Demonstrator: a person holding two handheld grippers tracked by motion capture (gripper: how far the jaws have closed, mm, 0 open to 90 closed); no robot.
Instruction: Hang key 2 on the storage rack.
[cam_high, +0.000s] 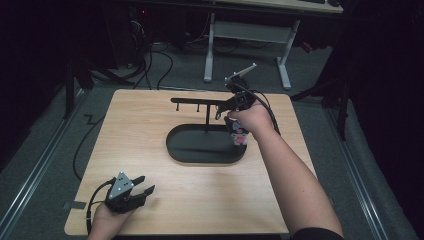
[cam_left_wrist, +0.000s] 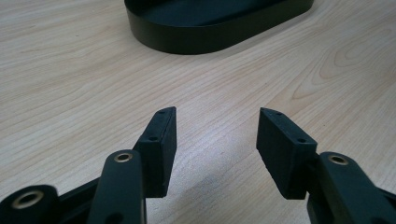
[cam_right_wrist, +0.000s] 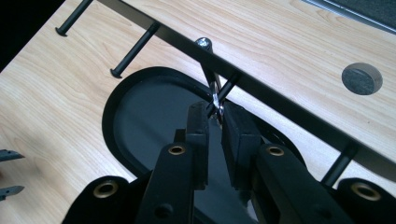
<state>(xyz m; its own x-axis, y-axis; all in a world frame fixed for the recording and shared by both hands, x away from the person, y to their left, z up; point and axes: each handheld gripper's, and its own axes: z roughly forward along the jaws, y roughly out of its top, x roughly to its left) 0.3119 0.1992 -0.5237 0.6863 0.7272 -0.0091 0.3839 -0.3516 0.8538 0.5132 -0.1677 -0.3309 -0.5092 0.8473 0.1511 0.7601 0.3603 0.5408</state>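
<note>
A black stand rises from a black oval tray (cam_high: 200, 150) in the middle of the wooden table; its horizontal bar (cam_high: 195, 101) carries several short pegs (cam_right_wrist: 135, 51). My right gripper (cam_high: 220, 114) is up at the bar's right part, shut on a small metal ring (cam_right_wrist: 215, 100) that sits against one peg. A pink and black charm (cam_high: 240, 136) hangs below the hand. In the right gripper view the jaws (cam_right_wrist: 215, 109) pinch the ring just under the bar (cam_right_wrist: 280, 100). My left gripper (cam_high: 145, 185) rests at the table's near left corner, open and empty (cam_left_wrist: 217, 114).
The tray's rim (cam_left_wrist: 210, 32) lies ahead of the left gripper. A round grey grommet (cam_right_wrist: 362, 78) sits in the tabletop beyond the bar. White desk legs (cam_high: 245, 35) and cables stand on the floor behind the table.
</note>
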